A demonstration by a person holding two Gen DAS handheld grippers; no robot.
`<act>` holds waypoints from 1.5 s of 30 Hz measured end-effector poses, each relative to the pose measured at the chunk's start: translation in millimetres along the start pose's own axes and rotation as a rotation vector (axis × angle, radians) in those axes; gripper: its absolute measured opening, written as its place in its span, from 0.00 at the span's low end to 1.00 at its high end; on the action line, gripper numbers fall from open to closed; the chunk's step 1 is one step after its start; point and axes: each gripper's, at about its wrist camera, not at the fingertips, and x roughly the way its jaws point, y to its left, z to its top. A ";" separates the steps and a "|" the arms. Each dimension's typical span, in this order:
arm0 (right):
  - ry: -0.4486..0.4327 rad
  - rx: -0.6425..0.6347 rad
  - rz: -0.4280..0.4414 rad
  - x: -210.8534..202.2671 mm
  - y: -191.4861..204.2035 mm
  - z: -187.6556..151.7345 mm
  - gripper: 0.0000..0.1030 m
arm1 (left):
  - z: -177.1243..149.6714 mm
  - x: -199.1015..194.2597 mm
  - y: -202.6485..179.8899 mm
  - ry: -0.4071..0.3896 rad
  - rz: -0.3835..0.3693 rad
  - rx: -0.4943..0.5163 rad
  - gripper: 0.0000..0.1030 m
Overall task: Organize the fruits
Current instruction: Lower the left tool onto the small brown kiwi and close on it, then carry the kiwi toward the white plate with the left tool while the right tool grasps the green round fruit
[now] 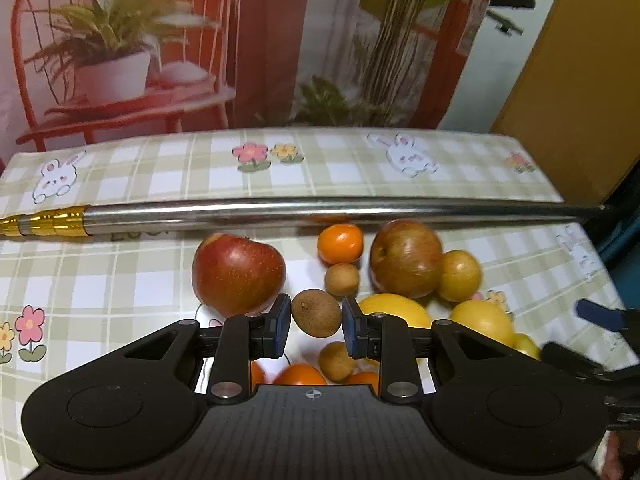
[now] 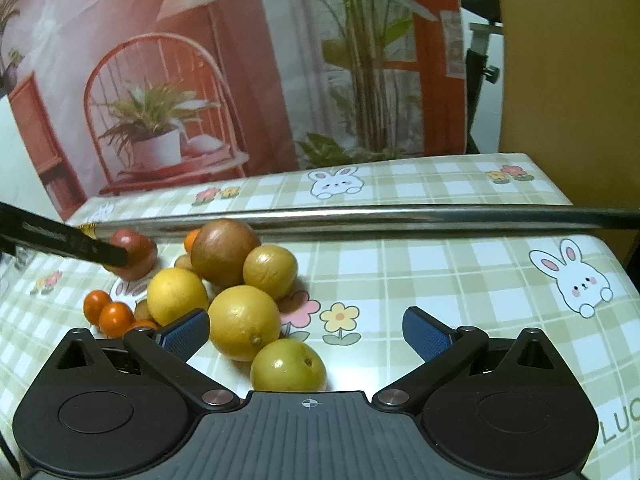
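While the fruits are grouped on the counter [image 1: 120, 280] in front of a metal rod [image 1: 320, 210], the left gripper [image 1: 316, 320] is positioned around a small brown fruit [image 1: 316, 318], with small gaps visible at both blue pads; no grip is established. A red apple [image 1: 238, 276] is located just to its left. The right gripper [image 2: 306, 330] is held wide open, with a yellow-green fruit [image 2: 287, 365] and a yellow citrus [image 2: 243, 322] seen between its fingers.
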 end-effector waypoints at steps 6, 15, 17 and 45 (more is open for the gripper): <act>0.012 -0.001 0.008 -0.2 2.2 -6.3 0.99 | -17.4 -30.8 4.0 -0.061 -0.028 -0.021 0.28; -0.021 -0.052 0.016 -2.9 8.1 -27.6 0.92 | -63.1 -63.8 11.2 -0.118 -0.025 -0.067 0.28; -0.058 -0.118 0.011 -2.3 13.4 -35.7 0.87 | -76.3 -66.9 14.4 -0.115 -0.022 -0.081 0.28; -0.106 -0.007 0.078 18.6 -2.2 -60.1 0.43 | -127.6 -63.9 6.9 -0.096 -0.006 -0.097 0.28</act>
